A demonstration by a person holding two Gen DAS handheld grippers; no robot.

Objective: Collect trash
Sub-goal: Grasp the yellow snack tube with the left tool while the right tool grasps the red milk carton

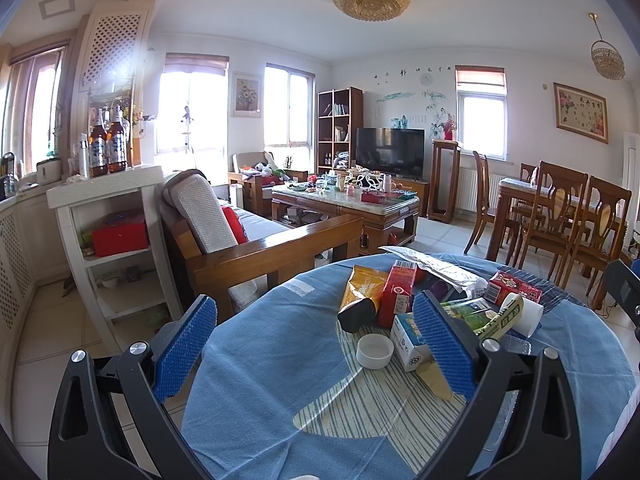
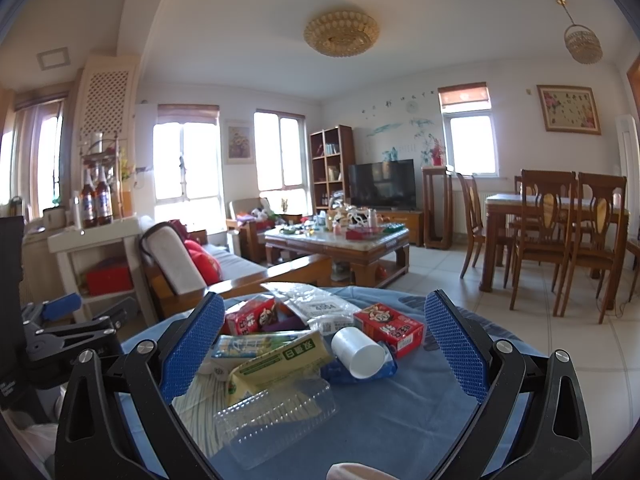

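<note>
Carton [image 1: 412, 344] — half hidden behind tongs.

Sunlit living rm: sofa [image 1: 240, 236], TV [image 1: 390, 152], prob. tiled floor [image 1: 440, 236].

Trash pile [image 1: 436, 304] beyond spread left tool [image 1: 316, 344]

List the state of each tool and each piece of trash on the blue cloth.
left tool: open, empty
right tool: open, empty
white cup: on its side
white lid: flat on cloth
clear plastic tray: lying empty
red carton: lying flat
</note>
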